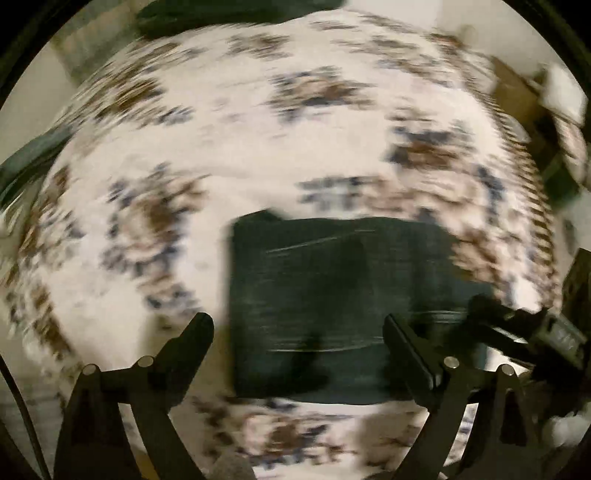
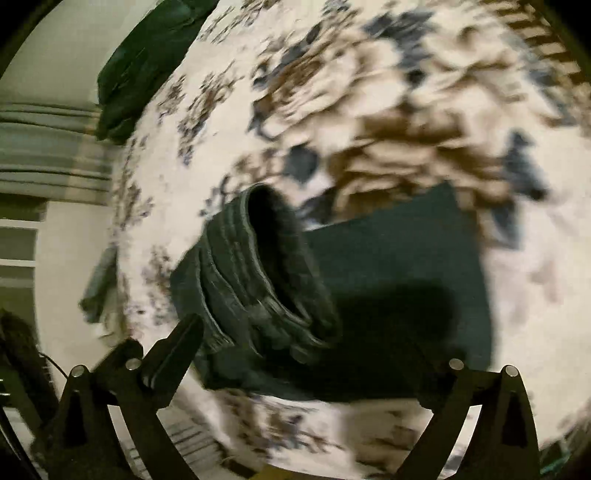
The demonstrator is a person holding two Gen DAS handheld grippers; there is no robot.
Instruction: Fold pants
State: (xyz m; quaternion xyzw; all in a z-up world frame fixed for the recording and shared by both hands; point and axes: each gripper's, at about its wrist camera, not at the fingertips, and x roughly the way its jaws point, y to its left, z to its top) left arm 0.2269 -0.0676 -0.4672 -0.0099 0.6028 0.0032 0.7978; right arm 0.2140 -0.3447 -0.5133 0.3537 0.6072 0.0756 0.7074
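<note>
The dark pants lie folded into a compact rectangle on a floral bedspread. My left gripper is open just above the near edge of the pants, holding nothing. The other gripper shows at the right edge of the pants. In the right wrist view the pants show their elastic waistband bunched up at the left end. My right gripper is open, its fingers wide on either side of the pants' near edge, holding nothing. Both views are motion-blurred.
A dark green garment lies at the far edge of the bed and also shows in the left wrist view. A brown box and clutter stand beyond the bed at the right. A wall with trim is at the left.
</note>
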